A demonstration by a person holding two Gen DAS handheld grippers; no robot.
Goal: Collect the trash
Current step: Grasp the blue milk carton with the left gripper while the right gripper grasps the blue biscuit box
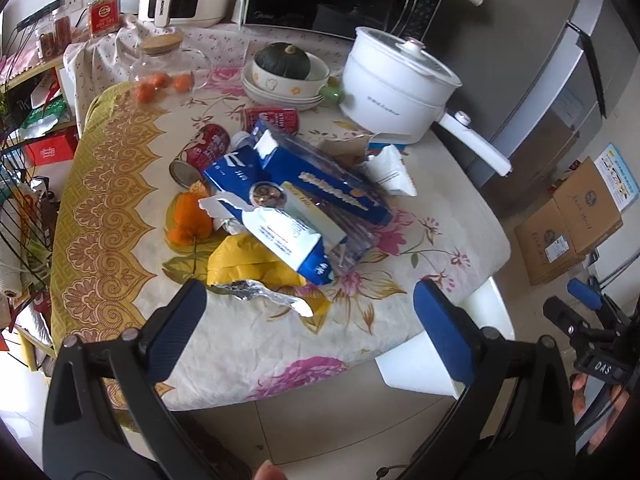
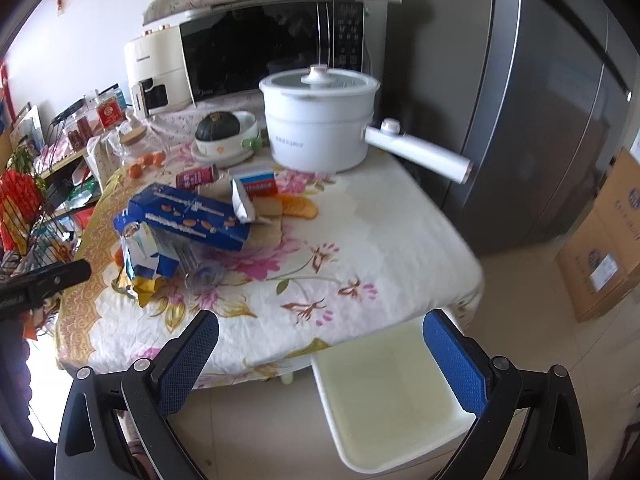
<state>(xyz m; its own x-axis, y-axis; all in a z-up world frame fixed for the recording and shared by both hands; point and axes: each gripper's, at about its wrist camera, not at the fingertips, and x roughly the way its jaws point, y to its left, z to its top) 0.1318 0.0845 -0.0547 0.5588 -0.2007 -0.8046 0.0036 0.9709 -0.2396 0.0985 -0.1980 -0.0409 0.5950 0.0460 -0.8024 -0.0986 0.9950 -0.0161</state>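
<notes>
Orange peel: lying at the left edge of the pile, orange peel (image 1: pixel 188 220) is resting on the flowered tablecloth (image 1: pixel 248 340), uncollected.
Red cans: two red cans (image 1: pixel 208 146) are lying on their sides just behind the peel.
Yellow wrapper: the yellow foil wrapper (image 1: pixel 256 276) is sitting nearest the left gripper (image 1: pixel 308 312), whose fingers are standing wide apart and holding nothing.
Blue cartons: the blue biscuit box (image 1: pixel 320 184) and torn milk carton (image 1: pixel 288 236) are leaning on each other mid-table.
White bin: a white bin (image 2: pixel 396 396) is waiting on the floor beside the table edge, appearing empty inside.
Right gripper: the right gripper (image 2: pixel 320 340) is hovering over the bin and table edge, spread wide, carrying nothing.
Progress: judging by this, nothing is looking collected yet; the whole pile is remaining.
</notes>
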